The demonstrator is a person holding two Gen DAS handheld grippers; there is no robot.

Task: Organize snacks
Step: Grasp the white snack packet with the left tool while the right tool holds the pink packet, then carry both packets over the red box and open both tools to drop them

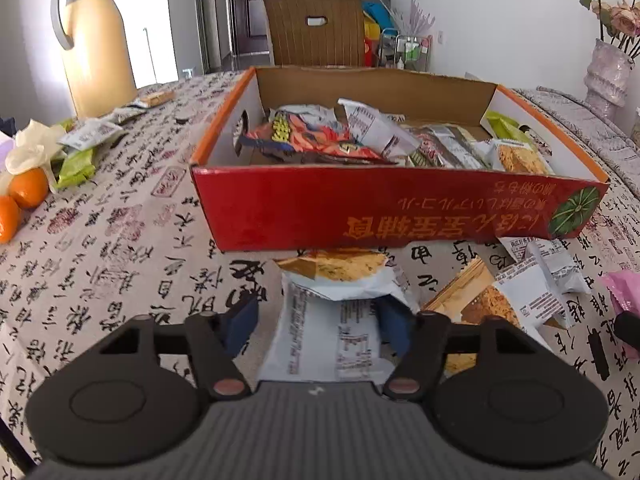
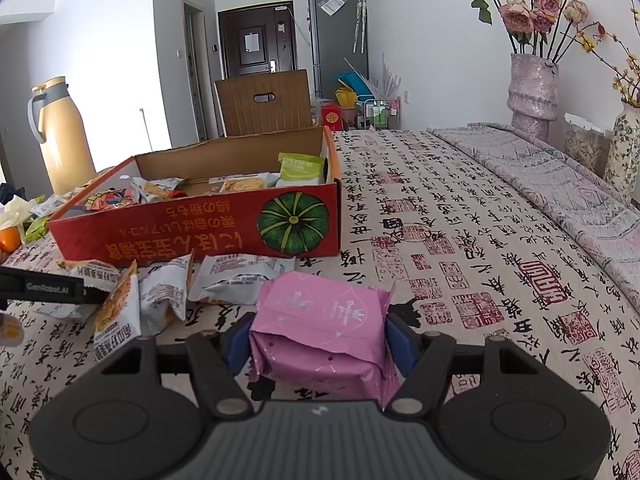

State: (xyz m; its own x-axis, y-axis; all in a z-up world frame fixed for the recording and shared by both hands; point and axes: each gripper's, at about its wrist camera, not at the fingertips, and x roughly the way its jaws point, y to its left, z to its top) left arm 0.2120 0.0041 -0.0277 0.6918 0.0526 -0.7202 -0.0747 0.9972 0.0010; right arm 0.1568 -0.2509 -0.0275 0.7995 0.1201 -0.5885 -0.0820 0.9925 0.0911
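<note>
The right hand-held gripper (image 2: 318, 344) clenches a pink foil snack pack (image 2: 320, 332), the left hand-held gripper (image 1: 318, 320) straddles a white-and-gold crinkled snack packet (image 1: 332, 316) without yet clamping it; next, both go into the red cardboard box (image 1: 360, 208).

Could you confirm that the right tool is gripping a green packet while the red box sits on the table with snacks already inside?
Not quite: the packet between the right tool's pads is pink, not green, as the right wrist view shows. The red box does sit on the table with snacks inside.
</note>
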